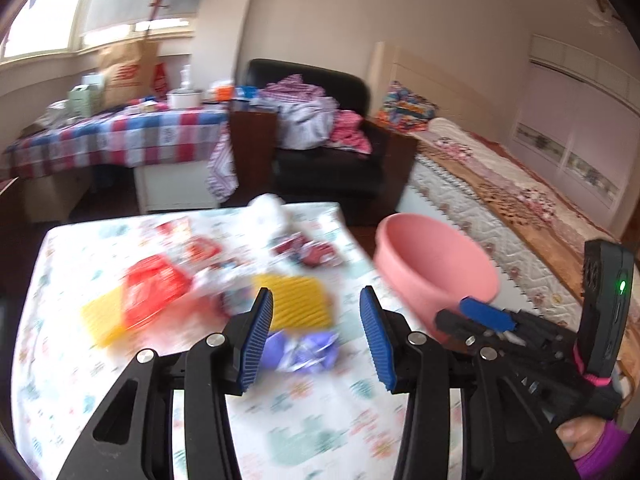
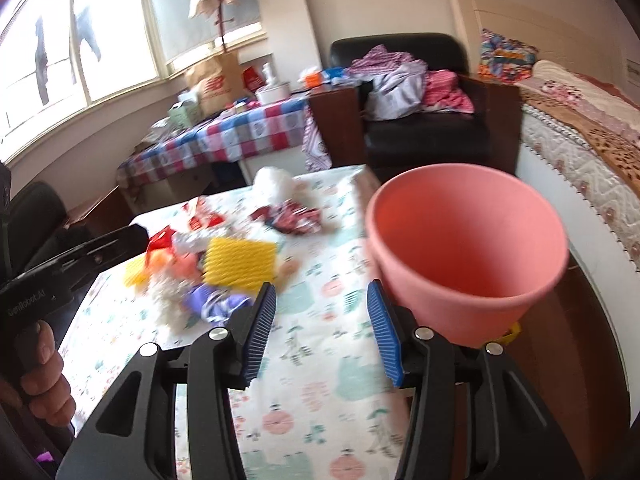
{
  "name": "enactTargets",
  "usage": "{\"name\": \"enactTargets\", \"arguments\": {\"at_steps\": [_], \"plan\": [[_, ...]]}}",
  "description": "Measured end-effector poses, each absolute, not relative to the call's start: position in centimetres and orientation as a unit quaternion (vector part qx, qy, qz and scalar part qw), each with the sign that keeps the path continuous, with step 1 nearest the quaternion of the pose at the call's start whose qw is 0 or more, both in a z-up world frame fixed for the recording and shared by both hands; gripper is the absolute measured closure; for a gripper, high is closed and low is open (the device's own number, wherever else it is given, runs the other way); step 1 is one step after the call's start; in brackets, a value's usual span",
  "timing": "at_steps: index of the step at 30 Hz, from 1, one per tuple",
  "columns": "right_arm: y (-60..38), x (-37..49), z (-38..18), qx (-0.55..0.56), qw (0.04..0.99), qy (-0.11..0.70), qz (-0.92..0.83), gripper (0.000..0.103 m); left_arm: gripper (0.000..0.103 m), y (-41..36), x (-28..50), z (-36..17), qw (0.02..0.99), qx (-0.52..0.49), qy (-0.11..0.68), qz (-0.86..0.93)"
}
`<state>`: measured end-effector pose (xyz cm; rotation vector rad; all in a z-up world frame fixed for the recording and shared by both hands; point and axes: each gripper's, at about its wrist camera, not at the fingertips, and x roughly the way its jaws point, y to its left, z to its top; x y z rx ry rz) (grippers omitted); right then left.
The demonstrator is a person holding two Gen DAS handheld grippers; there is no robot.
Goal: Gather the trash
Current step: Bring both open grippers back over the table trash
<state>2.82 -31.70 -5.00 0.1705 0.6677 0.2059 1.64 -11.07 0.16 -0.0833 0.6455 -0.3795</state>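
Both my tools hang parted and empty — left gripper (image 1: 316, 312), right gripper (image 2: 322, 308). Beyond them the wrappers lie uncollected on the patterned tablecloth (image 2: 312, 360): crumpled purple foil wrapper (image 1: 300, 350), yellow ribbed foam sheet (image 2: 240, 266), red packet (image 1: 154, 290). The pink plastic bucket (image 2: 464, 248) stands at the table's right edge, apparently empty — everything's left.

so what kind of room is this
Most likely a lived-in bedroom at home: a bed with a patterned quilt, a black armchair piled with clothes, and a small table strewn with wrappers.
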Motion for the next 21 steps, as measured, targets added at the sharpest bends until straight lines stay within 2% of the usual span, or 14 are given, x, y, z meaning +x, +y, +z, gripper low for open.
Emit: {"name": "enactTargets", "arguments": {"at_steps": [11,21], "plan": [[-28.3,3.2,-5.8,0.058,0.925,0.35,0.133,0.055,0.059,-5.1,0.3,-4.4,0.906,-0.072,0.392,-0.145],[-28.0,3.7,-6.7,0.054,0.919,0.363,0.142,0.055,0.059,-6.4,4.0,-6.9,0.879,-0.11,0.448,-0.123]]}}
